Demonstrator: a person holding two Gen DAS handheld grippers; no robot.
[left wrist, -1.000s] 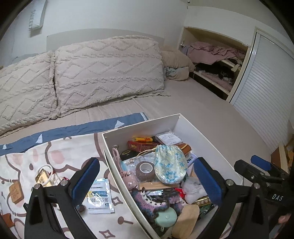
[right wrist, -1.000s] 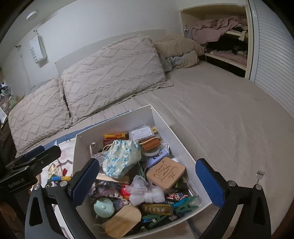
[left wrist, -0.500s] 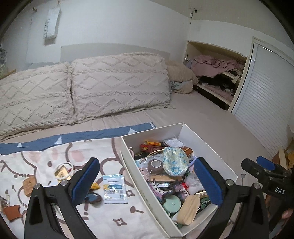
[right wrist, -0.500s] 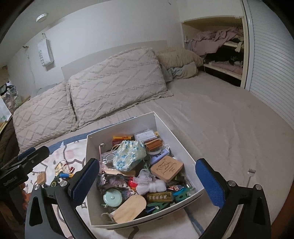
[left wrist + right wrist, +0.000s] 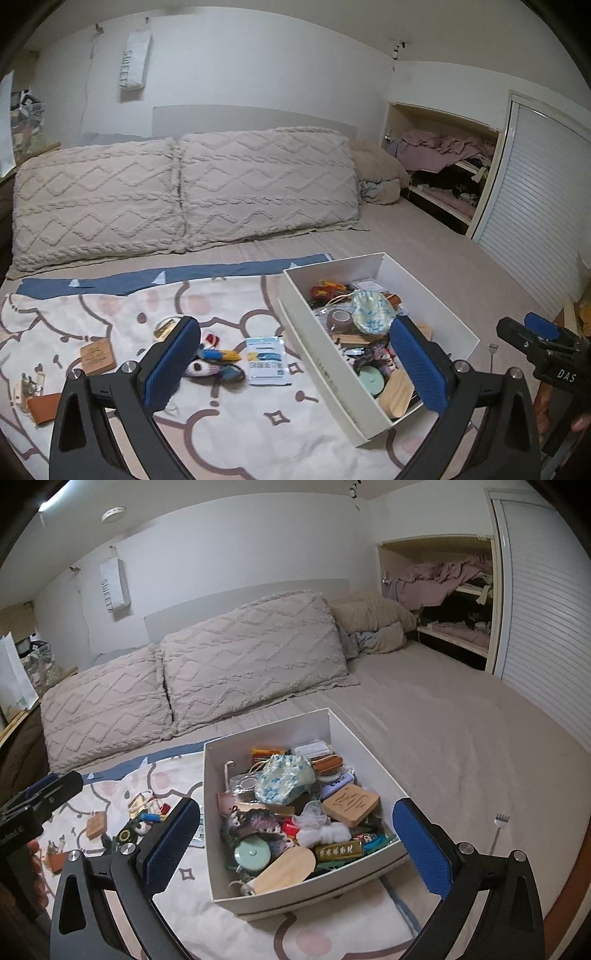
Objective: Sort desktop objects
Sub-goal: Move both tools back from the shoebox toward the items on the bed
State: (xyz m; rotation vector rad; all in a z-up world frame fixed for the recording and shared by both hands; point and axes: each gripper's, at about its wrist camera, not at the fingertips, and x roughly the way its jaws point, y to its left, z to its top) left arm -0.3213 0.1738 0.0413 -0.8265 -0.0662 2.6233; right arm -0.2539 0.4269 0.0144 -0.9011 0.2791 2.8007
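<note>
A white box (image 5: 439, 302) (image 5: 266, 738) stands on a patterned cloth (image 5: 110, 314) on the bed, packed with small items: a floral pouch (image 5: 284, 777), a carved wooden block (image 5: 351, 801), a mint round case (image 5: 251, 853). Loose items lie on the cloth left of the box: a white sachet (image 5: 266, 356), a wooden tag (image 5: 96, 356), a striped toy (image 5: 218, 367). My left gripper (image 5: 295, 365) hangs open above the box's left wall, holding nothing. My right gripper (image 5: 295, 849) is open above the box's near end, empty.
Two knitted pillows (image 5: 184, 192) line the headboard. An open closet shelf with clothes (image 5: 443, 162) and a slatted door (image 5: 535, 206) are at the right. A small fork-like tool (image 5: 498, 827) lies on the bare sheet right of the box.
Both grippers have pulled back and up from the box, so the box looks smaller and more of the cloth and loose items shows. Both stay open and empty.
</note>
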